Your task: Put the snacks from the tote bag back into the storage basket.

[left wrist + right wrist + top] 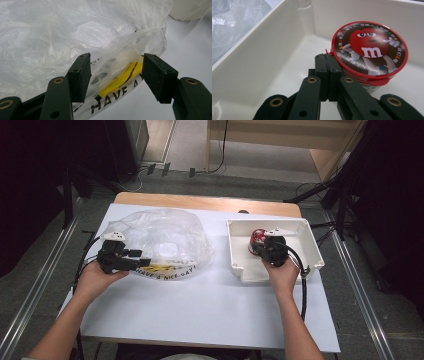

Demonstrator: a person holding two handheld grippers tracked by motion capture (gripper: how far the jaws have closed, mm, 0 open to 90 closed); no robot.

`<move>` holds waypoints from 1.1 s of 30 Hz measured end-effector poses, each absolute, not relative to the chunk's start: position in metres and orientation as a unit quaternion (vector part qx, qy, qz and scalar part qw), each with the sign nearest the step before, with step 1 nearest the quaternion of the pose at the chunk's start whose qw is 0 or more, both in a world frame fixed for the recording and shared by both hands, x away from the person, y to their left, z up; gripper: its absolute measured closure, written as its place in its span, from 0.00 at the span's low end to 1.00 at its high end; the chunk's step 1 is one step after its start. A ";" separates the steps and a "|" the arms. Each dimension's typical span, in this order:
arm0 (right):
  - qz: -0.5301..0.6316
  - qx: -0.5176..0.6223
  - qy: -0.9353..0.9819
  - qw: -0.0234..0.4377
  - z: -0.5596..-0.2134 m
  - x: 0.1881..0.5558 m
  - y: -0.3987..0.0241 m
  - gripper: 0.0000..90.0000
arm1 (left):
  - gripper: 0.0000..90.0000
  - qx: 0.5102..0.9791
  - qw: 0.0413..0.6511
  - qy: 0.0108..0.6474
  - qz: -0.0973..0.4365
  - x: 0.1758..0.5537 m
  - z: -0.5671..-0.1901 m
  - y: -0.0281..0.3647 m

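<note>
My clear plastic bag [160,240] lies crumpled and puffed up on the left half of the worktop, its near edge printed with black letters and a yellow patch. My round tub [369,50] with the red cartoon-candy lid sits slightly tilted inside the white tray [310,240] on the right.
</note>
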State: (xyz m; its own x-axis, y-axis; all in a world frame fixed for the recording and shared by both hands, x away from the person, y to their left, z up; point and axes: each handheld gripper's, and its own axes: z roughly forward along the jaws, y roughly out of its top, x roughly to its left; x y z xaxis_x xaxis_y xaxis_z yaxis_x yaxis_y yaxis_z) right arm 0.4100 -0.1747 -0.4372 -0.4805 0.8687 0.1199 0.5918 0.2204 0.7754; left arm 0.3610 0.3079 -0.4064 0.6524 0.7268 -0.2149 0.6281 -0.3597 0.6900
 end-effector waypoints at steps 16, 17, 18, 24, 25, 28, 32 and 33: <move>0.399 0.488 0.753 0.190 -0.439 0.414 -0.169 1.00 | 0.46 0.823 0.386 0.412 0.064 0.361 -0.407 0.307; 0.400 0.489 0.752 0.190 -0.440 0.414 -0.169 1.00 | 0.46 0.823 0.386 0.412 0.064 0.361 -0.407 0.307; 0.399 0.490 0.751 0.191 -0.440 0.415 -0.168 1.00 | 0.46 0.823 0.385 0.412 0.064 0.361 -0.407 0.307; 0.399 0.489 0.751 0.193 -0.441 0.416 -0.167 1.00 | 0.46 0.823 0.387 0.411 0.063 0.361 -0.407 0.307; 0.399 0.489 0.751 0.194 -0.441 0.417 -0.167 1.00 | 0.46 0.823 0.387 0.411 0.063 0.361 -0.407 0.307; 0.402 0.492 0.748 0.192 -0.442 0.419 -0.167 1.00 | 0.46 0.823 0.386 0.412 0.064 0.361 -0.407 0.307; 0.401 0.492 0.748 0.195 -0.443 0.421 -0.166 1.00 | 0.46 0.822 0.388 0.412 0.063 0.360 -0.407 0.308; 0.401 0.491 0.748 0.194 -0.444 0.421 -0.166 1.00 | 0.46 0.822 0.388 0.412 0.063 0.361 -0.407 0.308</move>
State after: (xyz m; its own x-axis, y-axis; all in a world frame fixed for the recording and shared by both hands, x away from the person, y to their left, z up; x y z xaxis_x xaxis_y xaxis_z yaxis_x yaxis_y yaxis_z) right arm 0.4210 -0.1659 -0.4436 -0.4416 0.8912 0.1037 0.5796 0.1952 0.7912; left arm 0.3605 0.3078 -0.4067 0.6528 0.7260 -0.2165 0.6282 -0.3591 0.6902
